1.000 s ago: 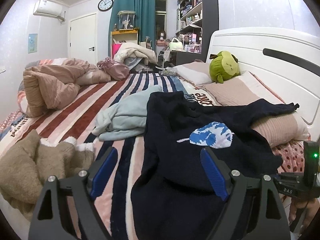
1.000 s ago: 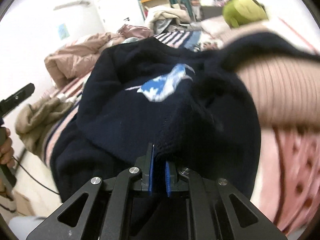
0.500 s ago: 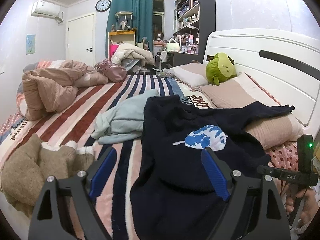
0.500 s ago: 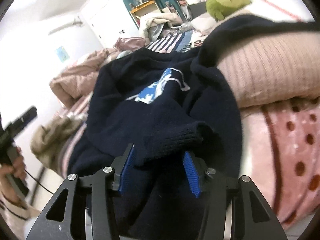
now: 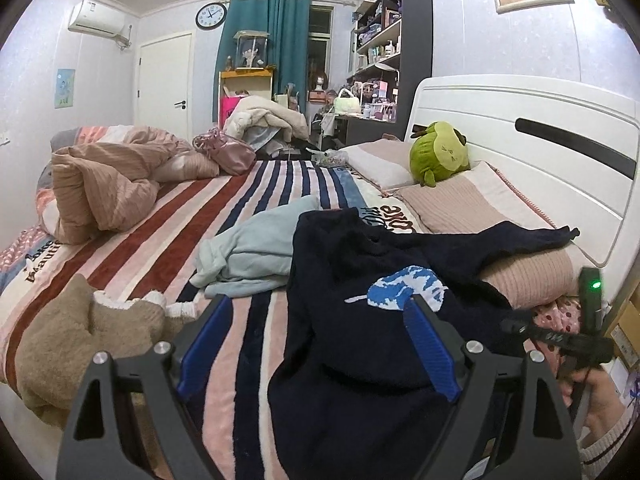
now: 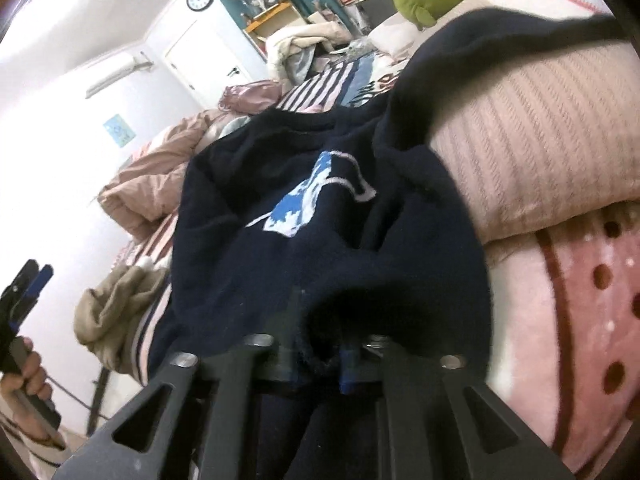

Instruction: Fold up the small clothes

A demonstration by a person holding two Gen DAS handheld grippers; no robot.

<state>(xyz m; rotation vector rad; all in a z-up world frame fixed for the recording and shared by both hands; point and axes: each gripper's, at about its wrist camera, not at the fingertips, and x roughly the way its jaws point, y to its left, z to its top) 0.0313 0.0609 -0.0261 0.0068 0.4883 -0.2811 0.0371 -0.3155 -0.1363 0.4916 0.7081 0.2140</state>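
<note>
A navy sweater [image 5: 360, 320] with a blue and white patch lies spread on the striped bed, one sleeve draped over a pink pillow [image 5: 524, 276]. It also shows in the right wrist view [image 6: 300, 240]. My left gripper [image 5: 316, 344] is open and empty, above the sweater's lower left part. My right gripper [image 6: 318, 360] has its blue pads close together with a dark fold of the sweater's hem between them; the image is blurred there. The right gripper also shows at the right edge of the left wrist view [image 5: 560, 336].
A light blue garment [image 5: 256, 252] lies crumpled left of the sweater. A tan fleece garment [image 5: 80, 332] lies at the bed's near left edge. A pink duvet [image 5: 108, 184] is heaped far left. A green plush [image 5: 440, 156] sits by the white headboard [image 5: 520, 128].
My right gripper was shut on the hem, opened wide half a second ago, and now has closed in on the sweater's fold again. My left gripper has stayed open, nearly still.
</note>
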